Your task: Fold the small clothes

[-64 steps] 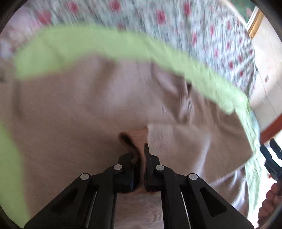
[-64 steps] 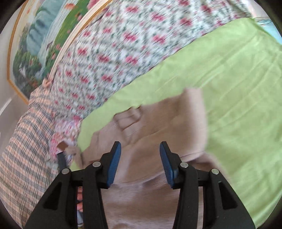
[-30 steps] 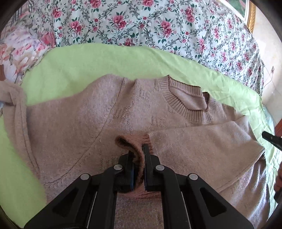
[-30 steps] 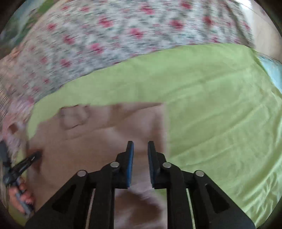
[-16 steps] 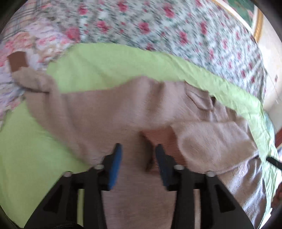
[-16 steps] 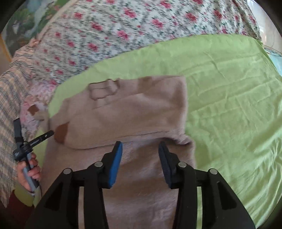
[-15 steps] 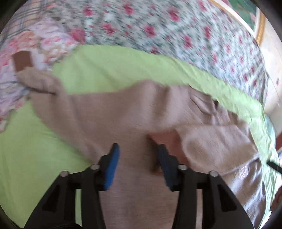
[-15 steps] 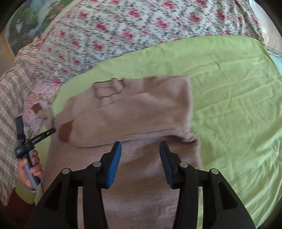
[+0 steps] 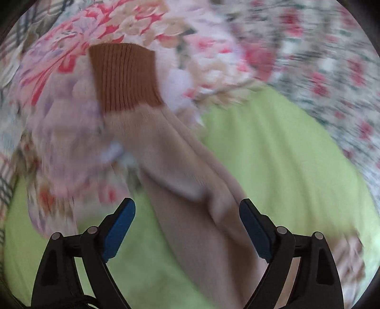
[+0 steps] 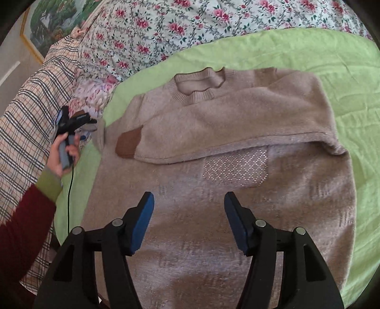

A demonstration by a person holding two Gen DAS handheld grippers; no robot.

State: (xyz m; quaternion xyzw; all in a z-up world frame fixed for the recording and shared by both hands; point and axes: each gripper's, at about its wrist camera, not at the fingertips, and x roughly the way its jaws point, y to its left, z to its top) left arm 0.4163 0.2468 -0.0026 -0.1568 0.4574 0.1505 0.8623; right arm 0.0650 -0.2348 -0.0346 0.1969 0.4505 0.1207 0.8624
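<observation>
A beige knitted sweater [image 10: 237, 195] lies flat on a green sheet [image 10: 344, 71]. One sleeve [image 10: 225, 128] is folded across the chest, its brown cuff [image 10: 128, 143] at the left. The other sleeve [image 9: 190, 171] stretches out to the side, its brown ribbed cuff [image 9: 125, 76] resting on floral bedding. My left gripper [image 9: 187, 214] is open above that sleeve and holds nothing; it also shows in the right wrist view [image 10: 78, 121]. My right gripper [image 10: 188, 206] is open above the sweater's lower body, empty.
A floral quilt [image 10: 178, 26] runs along the far side. A checked blanket [image 10: 30, 114] and a pink floral pillow [image 9: 59, 118] lie at the left. A framed picture [image 10: 47, 21] hangs on the wall. A cable [image 10: 70, 185] trails from the left gripper.
My left gripper let go of the folded sleeve's cuff, opened, and swung left over the other sleeve. My right gripper opened and drew back over the sweater's body.
</observation>
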